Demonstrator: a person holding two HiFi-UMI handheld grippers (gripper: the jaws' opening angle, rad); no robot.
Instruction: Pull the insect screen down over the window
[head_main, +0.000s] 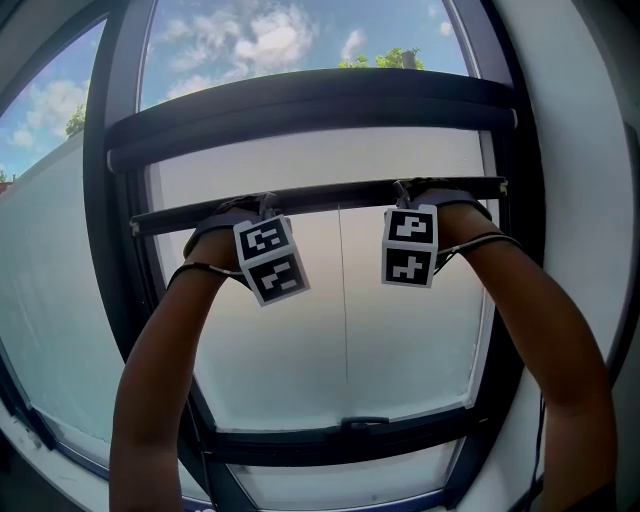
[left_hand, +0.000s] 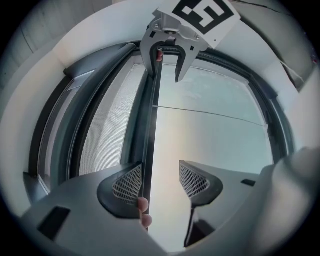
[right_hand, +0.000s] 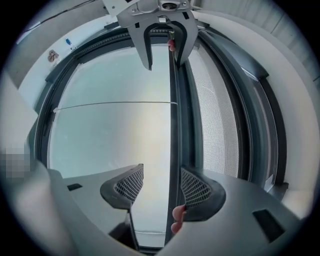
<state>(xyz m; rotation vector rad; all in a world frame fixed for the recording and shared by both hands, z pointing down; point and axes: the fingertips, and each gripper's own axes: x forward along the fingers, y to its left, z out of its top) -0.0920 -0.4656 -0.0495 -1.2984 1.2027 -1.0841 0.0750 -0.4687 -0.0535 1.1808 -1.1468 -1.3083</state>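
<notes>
The insect screen's dark pull bar (head_main: 330, 197) runs across the window below the roller housing (head_main: 300, 110), with a strip of mesh (head_main: 320, 160) drawn out between them. My left gripper (head_main: 245, 210) and right gripper (head_main: 415, 195) both reach up to the bar. In the left gripper view the bar (left_hand: 151, 125) lies against the left pad of the open left gripper (left_hand: 160, 182), and a person's fingertip (left_hand: 143, 204) hooks it. In the right gripper view the bar (right_hand: 174, 125) lies against the right pad of the open right gripper (right_hand: 161, 186), beside another fingertip (right_hand: 177, 214).
A dark window frame (head_main: 110, 150) surrounds the pane. A thin cord (head_main: 342, 300) hangs from the bar's middle toward a latch (head_main: 365, 424) on the lower rail. White wall borders the frame on the right. Each gripper shows far off in the other's view.
</notes>
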